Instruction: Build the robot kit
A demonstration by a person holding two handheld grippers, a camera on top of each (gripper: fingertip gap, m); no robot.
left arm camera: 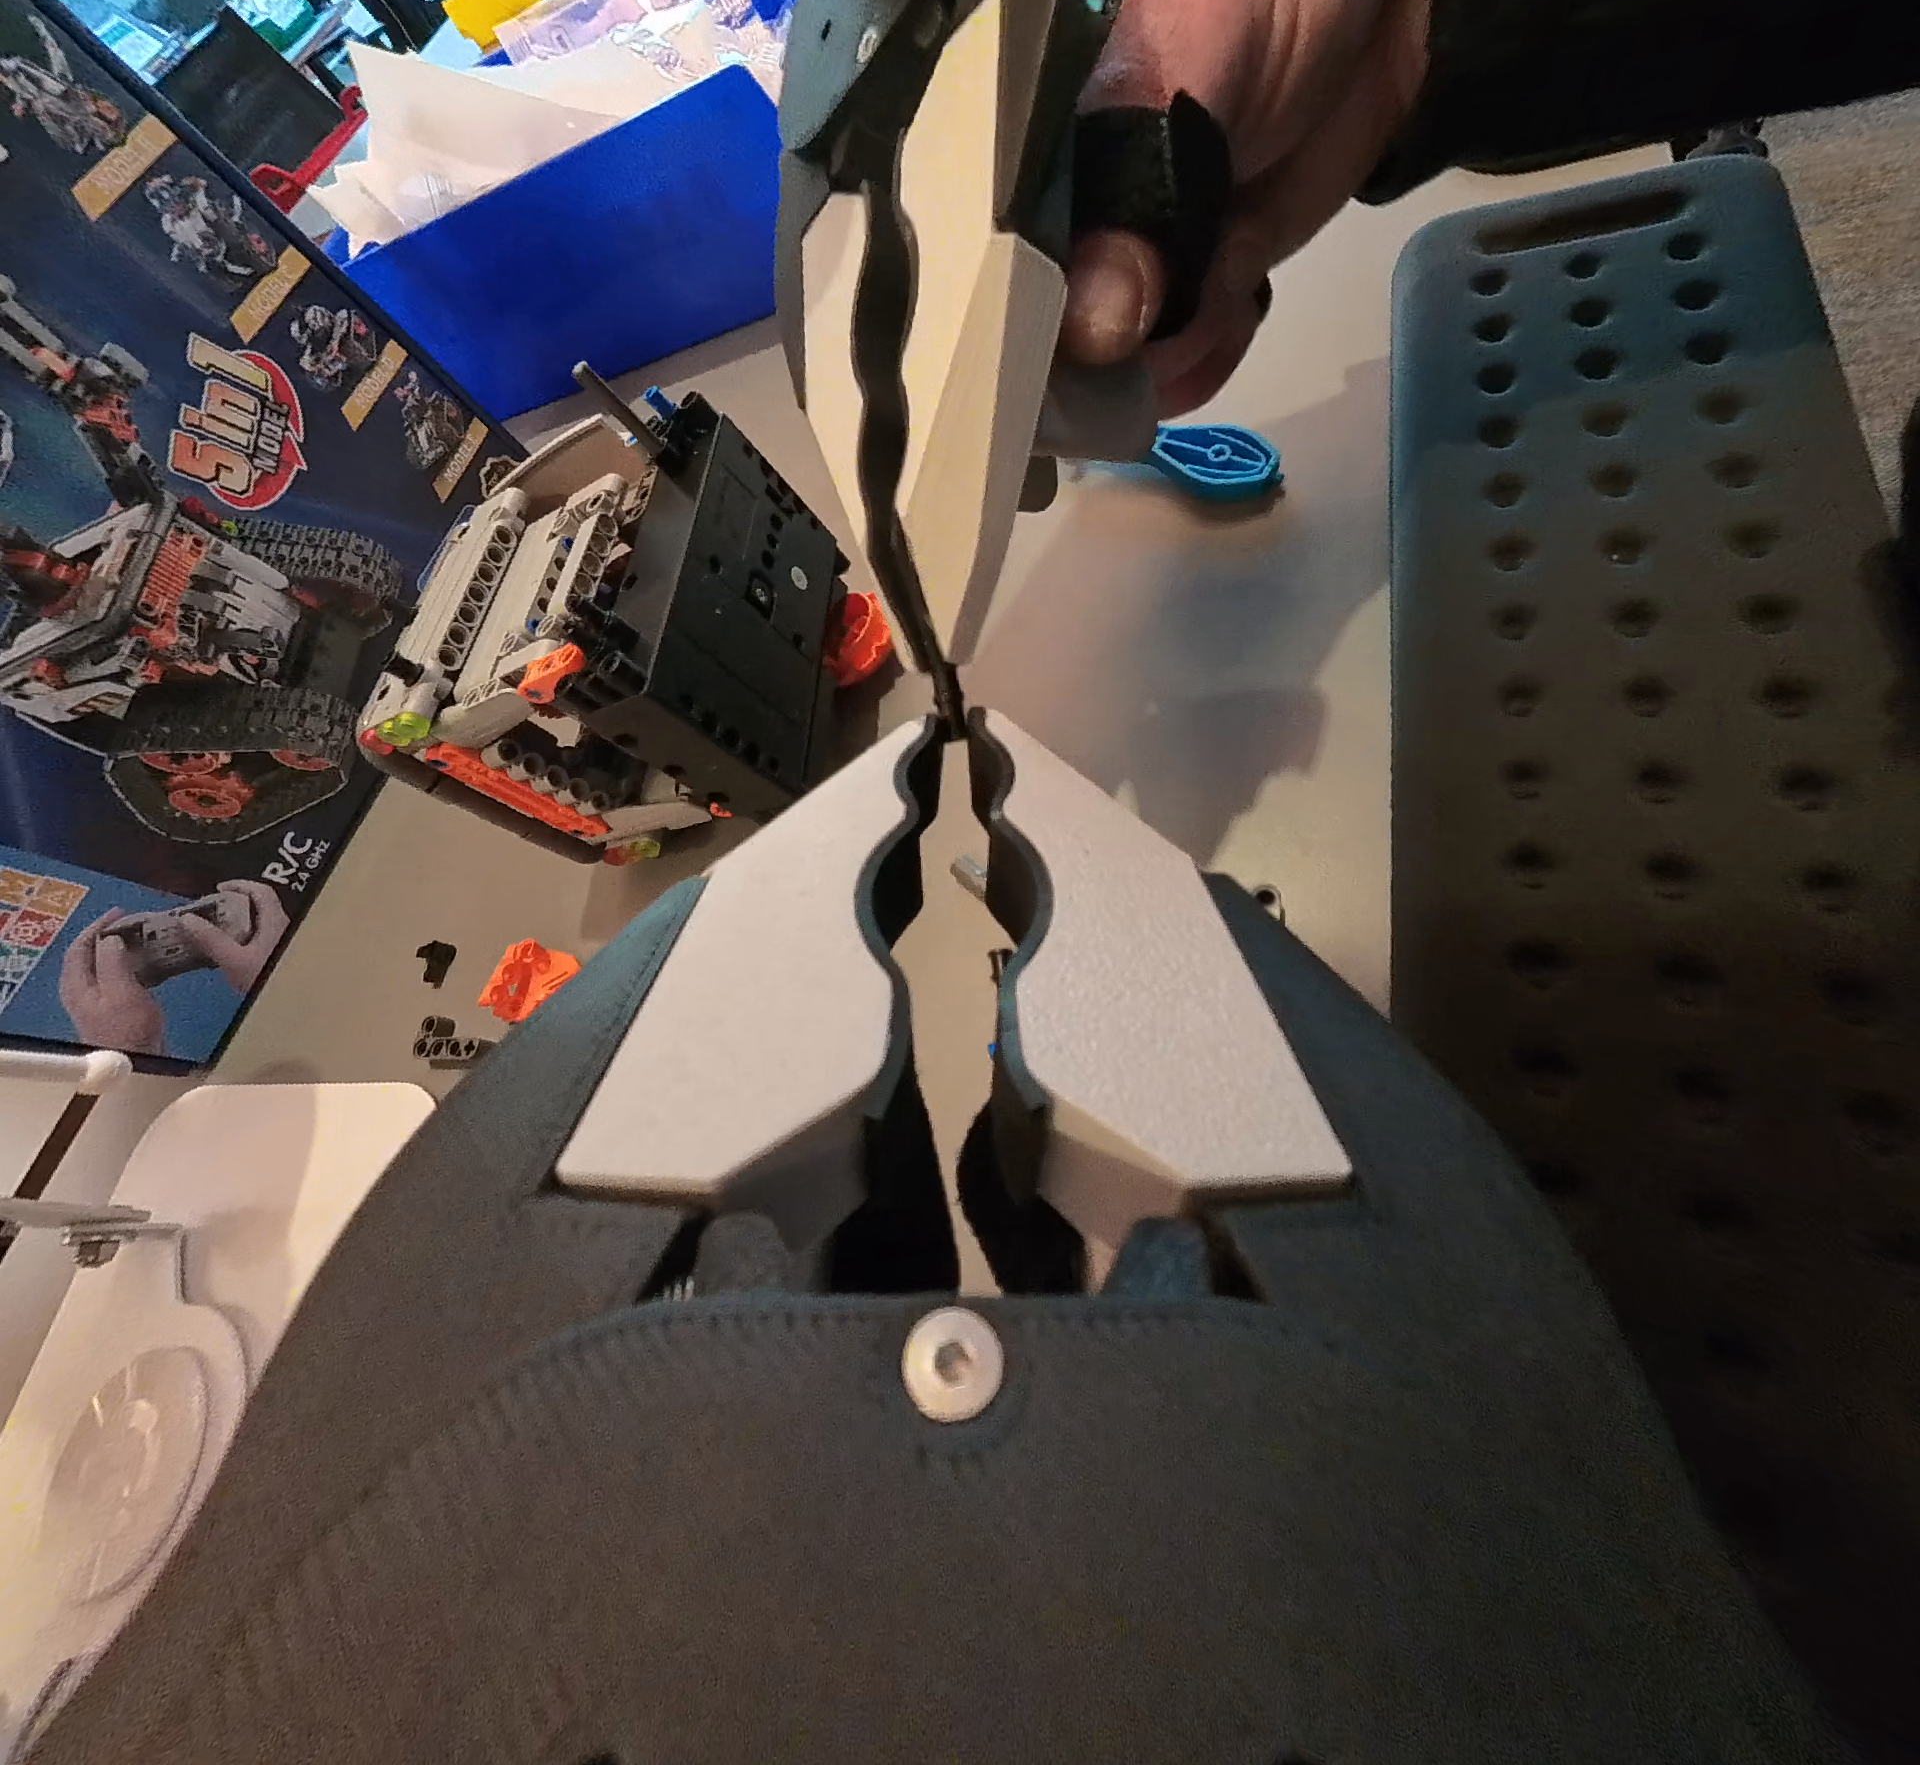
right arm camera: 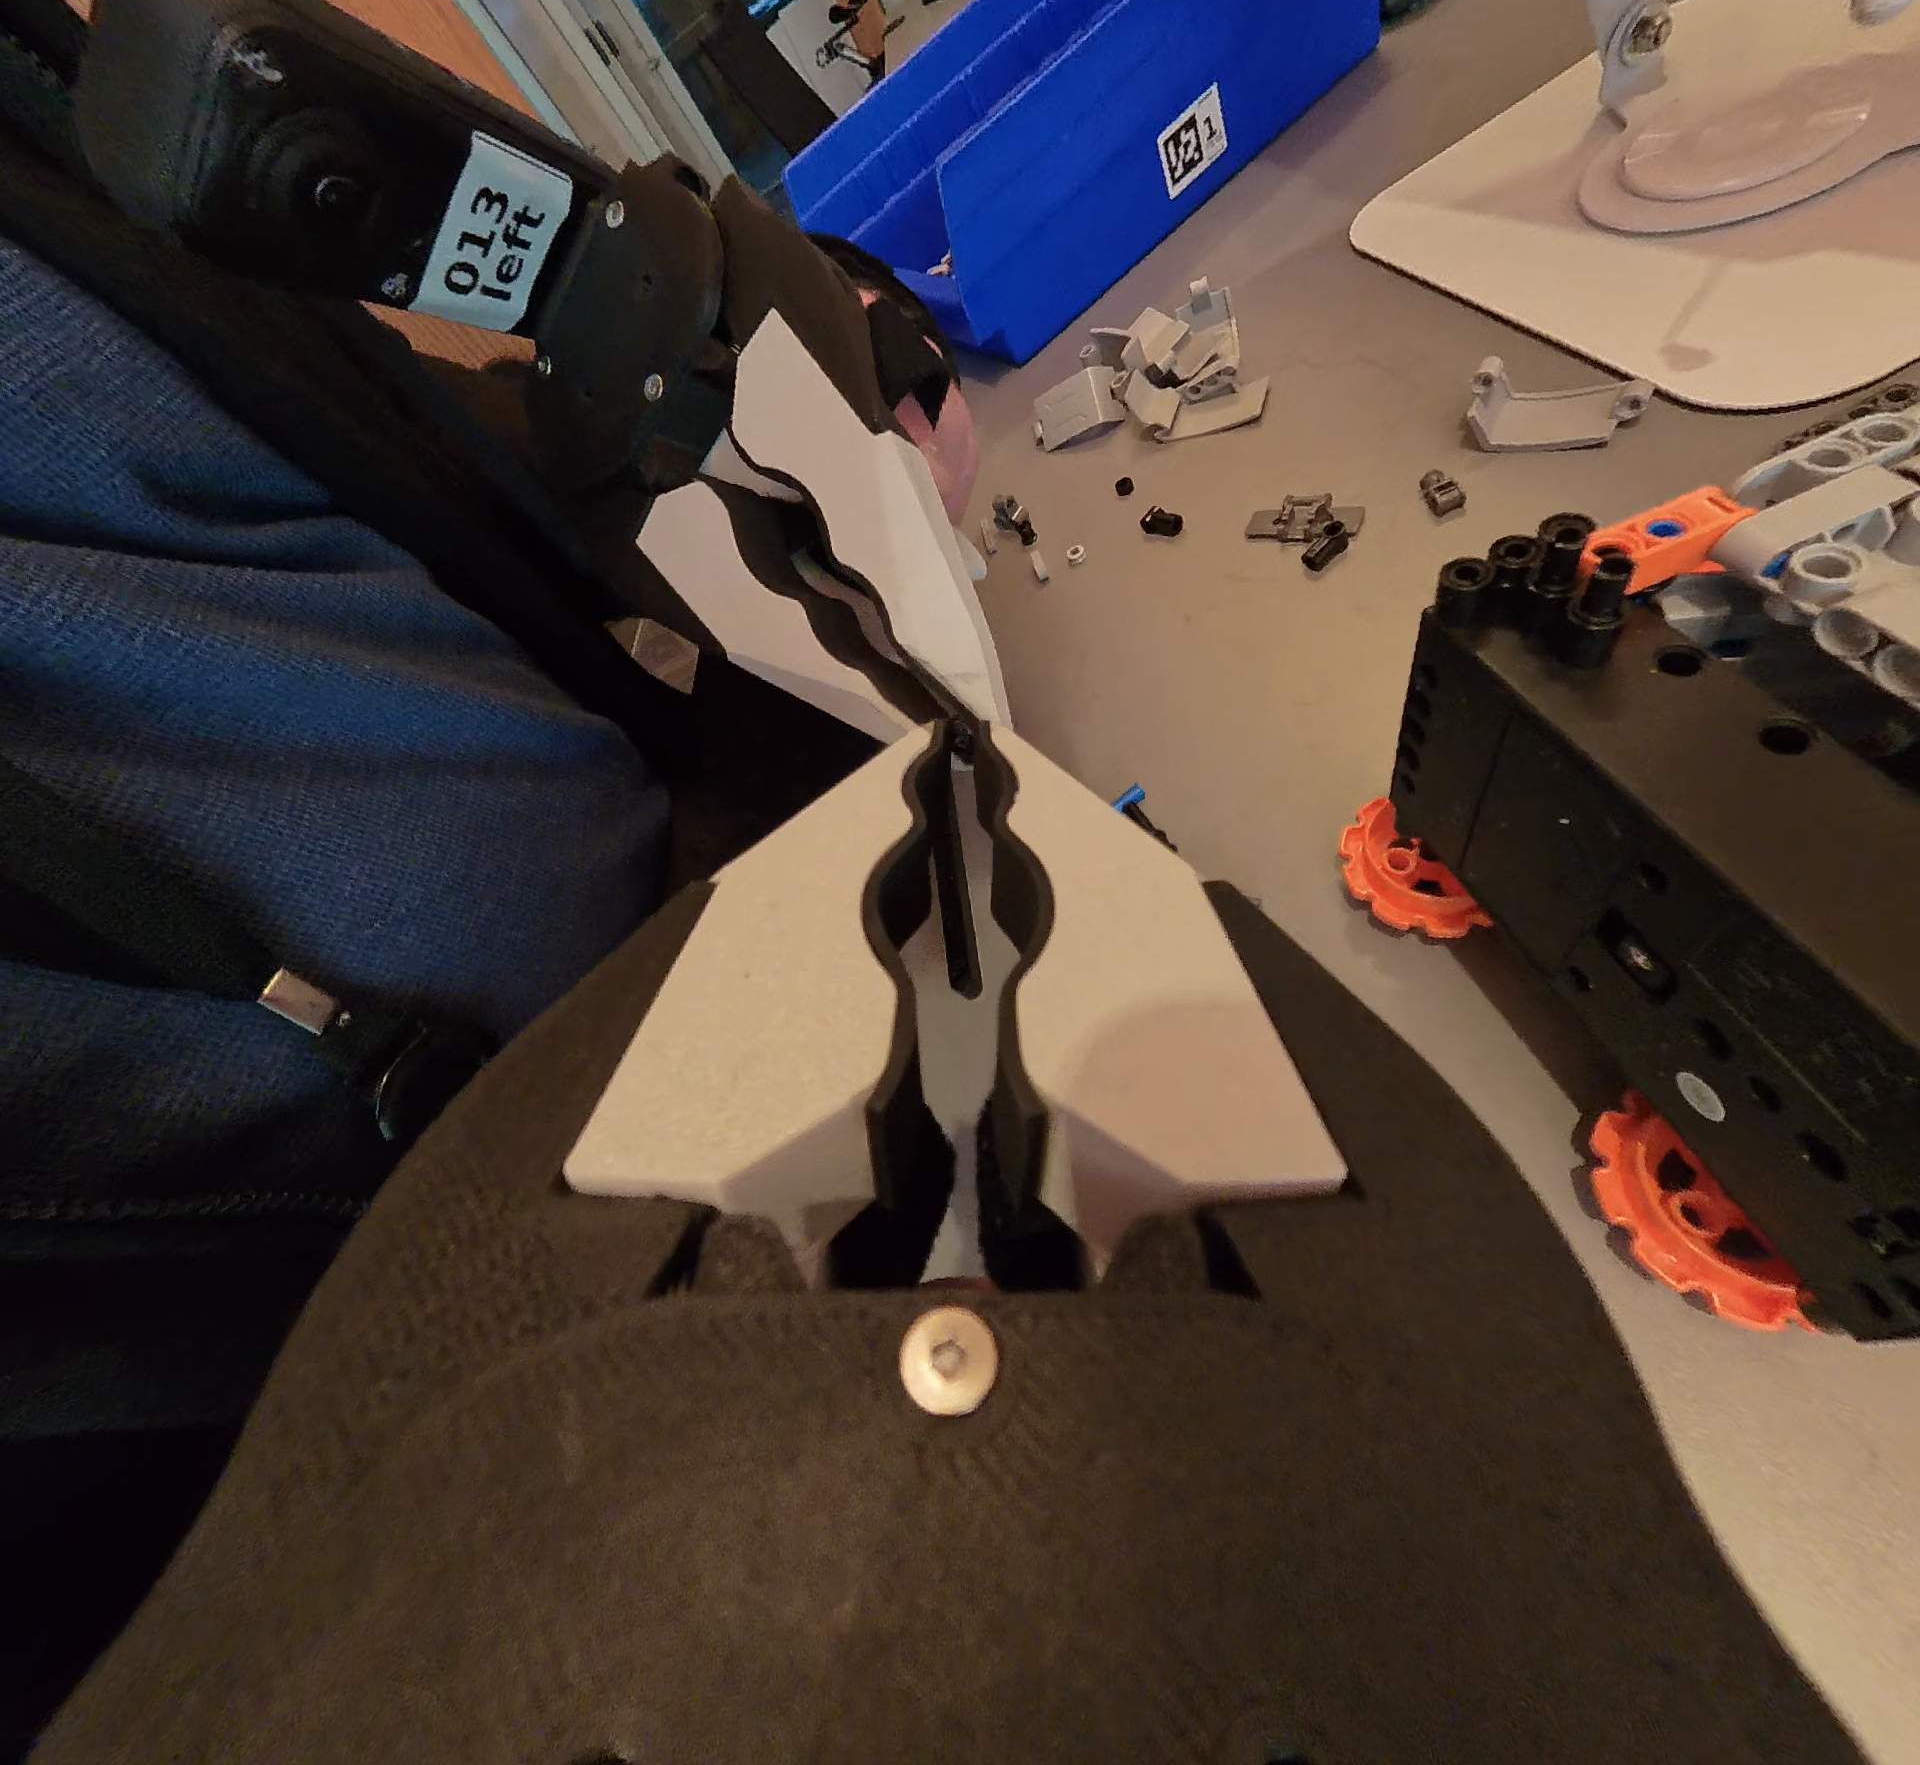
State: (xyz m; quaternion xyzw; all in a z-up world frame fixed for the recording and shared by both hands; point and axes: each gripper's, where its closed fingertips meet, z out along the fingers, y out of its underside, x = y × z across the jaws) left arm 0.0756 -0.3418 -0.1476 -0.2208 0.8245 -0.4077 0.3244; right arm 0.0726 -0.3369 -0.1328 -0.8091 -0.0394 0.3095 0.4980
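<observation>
Two grippers meet tip to tip above the table. My left gripper is clenched at the tips on something small and dark; I can't tell what it is from that view. My right gripper is clenched on a thin black axle, which runs back between its fingers toward the camera. In the right wrist view the left gripper comes in from upper left and its tips touch the front end of the axle. In the left wrist view the right gripper comes down from above, with a hand on its grip.

Left of the tips sits a half-built model, black block with grey beams and orange parts, on the table. An orange gear lies just beside it, near the tips. The same model shows on the right in the right wrist view, with two orange gears against its side. Loose grey and black parts lie scattered well apart from it. A blue bin stands behind them. A printed box stands left of the model. A blue tool lies beyond the grippers. A perforated grey panel is on the right.
</observation>
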